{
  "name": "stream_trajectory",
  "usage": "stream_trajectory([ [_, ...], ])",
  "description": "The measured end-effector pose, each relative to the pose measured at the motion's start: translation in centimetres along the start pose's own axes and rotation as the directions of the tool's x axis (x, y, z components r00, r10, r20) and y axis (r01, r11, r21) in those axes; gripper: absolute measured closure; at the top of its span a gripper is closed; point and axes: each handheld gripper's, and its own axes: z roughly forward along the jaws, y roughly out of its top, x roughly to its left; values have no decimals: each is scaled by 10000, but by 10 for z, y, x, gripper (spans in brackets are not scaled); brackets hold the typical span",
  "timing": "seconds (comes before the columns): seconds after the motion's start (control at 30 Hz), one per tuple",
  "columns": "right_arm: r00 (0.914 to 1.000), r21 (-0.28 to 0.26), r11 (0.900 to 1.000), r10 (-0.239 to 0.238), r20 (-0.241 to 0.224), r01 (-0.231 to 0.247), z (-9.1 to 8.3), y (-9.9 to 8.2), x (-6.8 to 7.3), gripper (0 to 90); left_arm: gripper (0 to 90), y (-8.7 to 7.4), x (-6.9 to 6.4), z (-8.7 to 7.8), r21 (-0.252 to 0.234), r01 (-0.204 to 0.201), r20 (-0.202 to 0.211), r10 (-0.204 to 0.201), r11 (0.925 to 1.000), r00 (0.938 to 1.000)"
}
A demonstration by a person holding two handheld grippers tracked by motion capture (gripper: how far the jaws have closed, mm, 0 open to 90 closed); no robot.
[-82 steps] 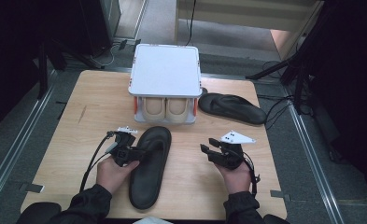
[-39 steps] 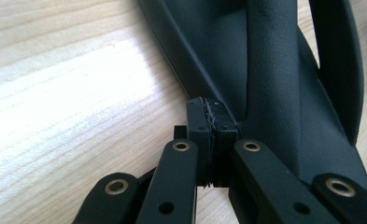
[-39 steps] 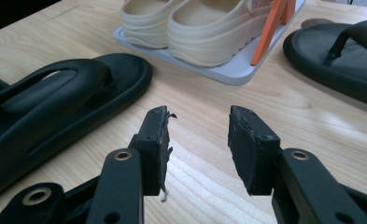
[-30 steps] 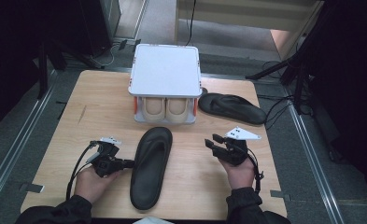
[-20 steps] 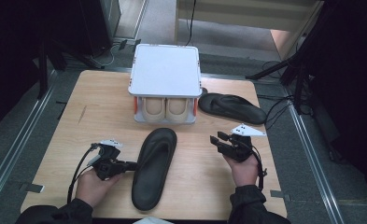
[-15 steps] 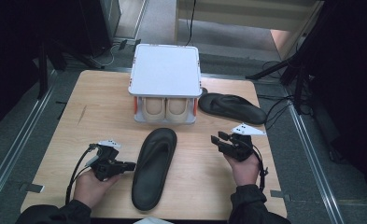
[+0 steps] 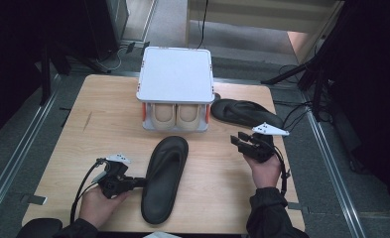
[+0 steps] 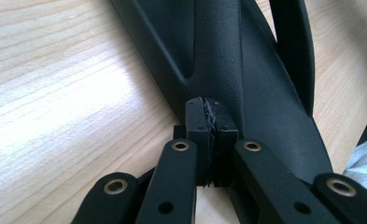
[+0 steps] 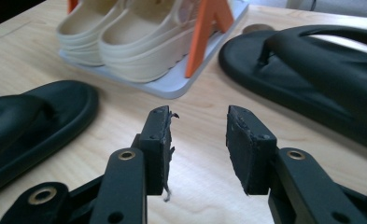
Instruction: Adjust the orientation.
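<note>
A black flip-flop (image 7: 163, 178) lies lengthwise on the wooden table (image 7: 108, 124), near the front middle. My left gripper (image 7: 142, 182) lies level at its left side, jaws shut, with the tips against the sandal's edge. In the left gripper view the pads are pressed together (image 8: 210, 126) right at the sandal's rim (image 8: 223, 56). The second black flip-flop (image 7: 244, 112) lies at the right, behind my right gripper (image 7: 236, 141). In the right gripper view that gripper (image 9: 197, 135) stands open over bare wood with nothing between its pads, between the near sandal (image 9: 31, 121) and the far one (image 9: 321, 70).
A white low shelf (image 7: 175, 77) with orange legs (image 9: 204, 32) stands at the back middle, with a pair of beige clogs (image 7: 175, 115) under its top. Dark floor and metal rails run along both table sides. A white scrap (image 8: 365, 161) lies by the front edge.
The left hand has drawn back to the sandal's left side, lower on the table. The near sandal has shifted slightly right. The right hand has drifted a little to the right.
</note>
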Motion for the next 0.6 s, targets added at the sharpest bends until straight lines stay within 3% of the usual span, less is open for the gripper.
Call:
stream_trajectory([
  [0.27,9998,64,10000,45,186,-46,14,6,-22,623,856,-5,-10,1,-237,2,250,4,9997,9997],
  [0.4,9997,131,9999,16,246,-19,17,8,-29,623,821,0,-7,-4,-523,120,345,-102,9986,9994],
  [0.6,9992,332,9993,-186,359,174,28,17,-46,621,692,10,5,-20,-1040,218,269,-191,9943,9995],
])
